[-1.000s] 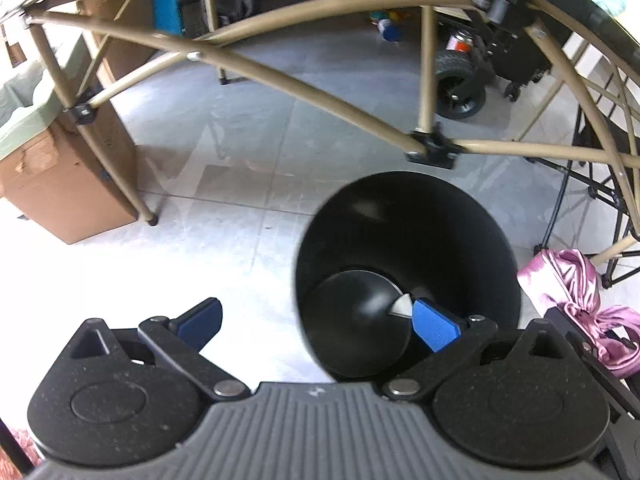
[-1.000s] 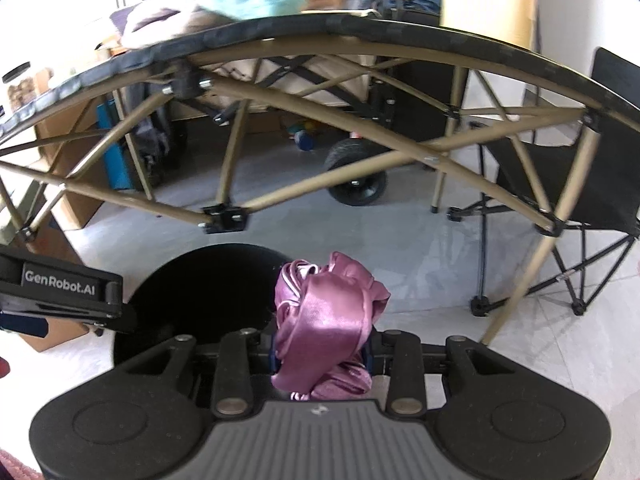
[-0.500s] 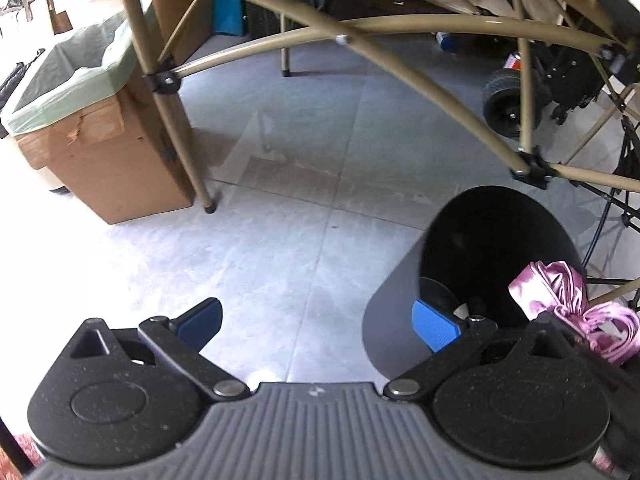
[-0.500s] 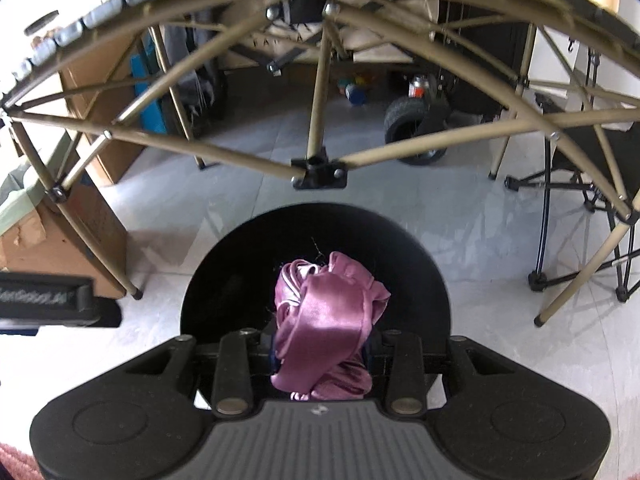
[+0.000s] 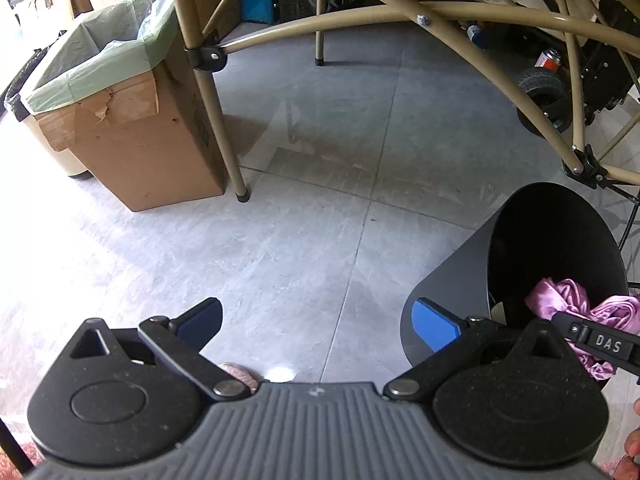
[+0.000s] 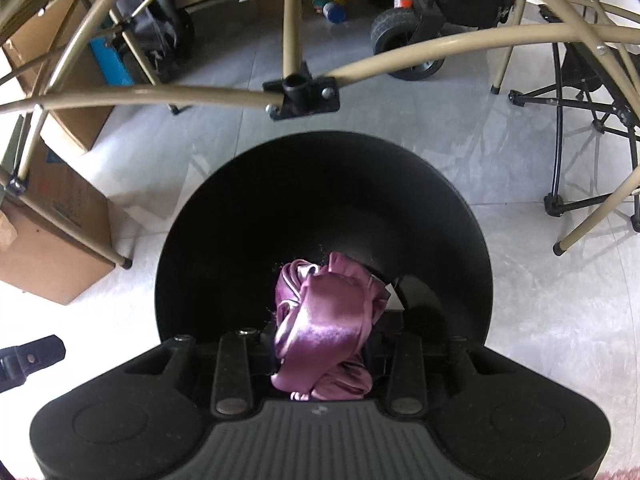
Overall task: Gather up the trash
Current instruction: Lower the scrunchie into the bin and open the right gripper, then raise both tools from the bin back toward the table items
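My right gripper (image 6: 324,344) is clamped on a bunched pink satin cloth (image 6: 328,320), which fills the narrow gap between its two fingers and spills out above and below them. I have it pointed steeply down, so the cloth hangs right over the mouth of the black bin (image 6: 320,184), inside the rim on the near side. The bin stands on the grey tiled floor (image 6: 540,312), just in front of a black joint of the tan table frame (image 6: 304,94).

My left gripper (image 5: 320,320) stands wide open with nothing between its blue pads (image 5: 434,322), over bare floor (image 5: 280,240). From this side the same bin (image 5: 448,280) sits just beside the right pad, and the cloth (image 5: 560,300) shows at its rim, with the other gripper's arm crossing in front of it.

Farther out to the left a cardboard box (image 5: 152,160) lined with a green bag (image 5: 100,56) stands against a table leg (image 5: 218,120). Behind the frame I see a small wheel (image 6: 400,36).
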